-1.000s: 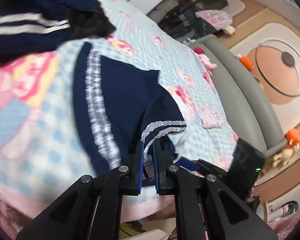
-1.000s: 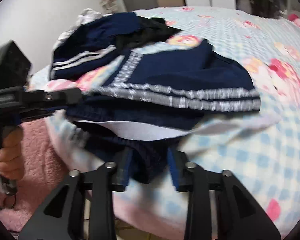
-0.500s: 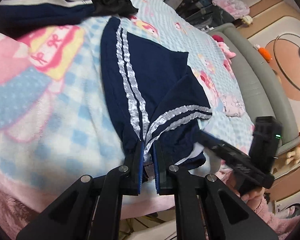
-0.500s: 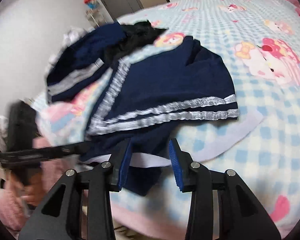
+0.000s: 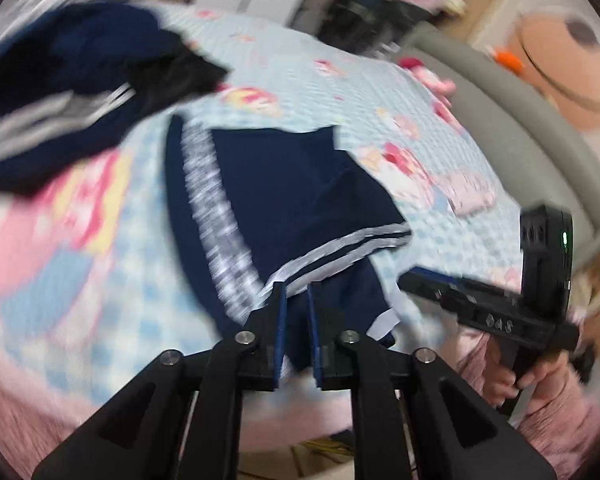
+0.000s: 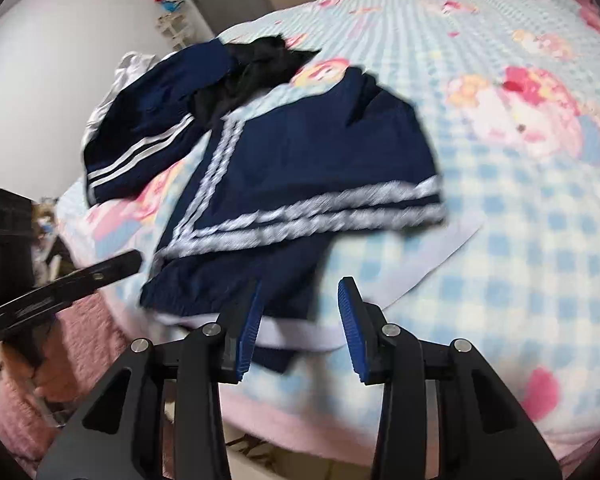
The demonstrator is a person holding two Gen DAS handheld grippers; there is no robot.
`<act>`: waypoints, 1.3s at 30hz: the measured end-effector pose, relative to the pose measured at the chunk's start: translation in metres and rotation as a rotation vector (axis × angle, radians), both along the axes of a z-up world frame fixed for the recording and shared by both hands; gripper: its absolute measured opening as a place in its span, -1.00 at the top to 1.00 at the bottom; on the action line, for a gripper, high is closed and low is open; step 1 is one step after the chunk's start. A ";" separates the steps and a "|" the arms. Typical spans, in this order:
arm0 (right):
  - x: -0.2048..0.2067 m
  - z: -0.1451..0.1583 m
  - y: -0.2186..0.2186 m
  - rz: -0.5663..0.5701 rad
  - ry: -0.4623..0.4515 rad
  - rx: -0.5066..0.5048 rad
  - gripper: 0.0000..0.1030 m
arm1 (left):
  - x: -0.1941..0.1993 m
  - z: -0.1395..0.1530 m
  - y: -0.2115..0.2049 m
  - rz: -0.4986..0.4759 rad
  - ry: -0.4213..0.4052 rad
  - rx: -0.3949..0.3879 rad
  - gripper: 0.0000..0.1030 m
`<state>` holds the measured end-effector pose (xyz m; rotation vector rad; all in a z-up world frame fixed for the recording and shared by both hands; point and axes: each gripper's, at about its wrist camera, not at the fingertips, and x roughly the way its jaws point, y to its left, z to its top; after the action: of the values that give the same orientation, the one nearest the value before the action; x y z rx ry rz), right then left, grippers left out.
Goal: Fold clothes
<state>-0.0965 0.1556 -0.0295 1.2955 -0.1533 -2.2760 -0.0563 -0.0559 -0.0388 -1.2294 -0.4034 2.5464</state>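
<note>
Though blur smears both views, the left gripper (image 5: 296, 300) shows its blue pads drawn near together with only a narrow slot between them, and whether they pinch the navy cloth lying in that slot or have just let it go I cannot tell. The right gripper (image 6: 300, 320) stands wide open with nothing between its pads, poised just short of the near hem.

The top (image 6: 300, 184), a navy sailor blouse with white braid, lies flat on the bed (image 6: 520, 240), directly ahead of both sets of fingers and reaching to the mattress edge. It looks light, limp and thin; I judge it will sag and slide wherever it is not held, so a grip on a doubled edge or a corner by the braid, where the fabric is thicker, should hold better than one on a single layer. A pale lining (image 6: 432, 248) pokes out to the right of the right fingers and may slip askew in a fold.

Beyond the top, farther from the fingers and to their left, a heap (image 6: 156, 128) of navy and black clothes lies bunched; how many pieces it holds is unclear. The sleeves and collar of the top are hard to make out, and its near hem drops behind the fingers.
</note>
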 end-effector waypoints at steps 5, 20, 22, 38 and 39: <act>-0.023 0.007 0.040 -0.145 -0.010 0.002 0.24 | -0.049 0.002 0.076 -0.156 -0.014 -0.234 0.14; -0.025 -0.017 0.107 -0.243 -0.009 -0.048 0.07 | -0.097 -0.015 0.127 -0.134 -0.001 -0.228 0.88; -0.027 -0.014 0.101 -0.226 0.010 -0.038 0.07 | -0.091 0.003 0.084 -0.049 0.011 -0.144 0.89; -0.156 -0.002 0.001 -0.068 0.036 0.056 0.03 | -0.136 -0.031 -0.117 0.173 -0.108 0.019 0.88; -0.167 -0.006 -0.008 -0.059 0.030 0.060 0.03 | -0.137 -0.036 -0.119 0.172 -0.116 0.021 0.88</act>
<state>-0.2632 0.1476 -0.0351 1.3025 -0.1147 -2.3655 -0.1938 -0.1749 -0.0750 -1.3950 -0.5836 2.6108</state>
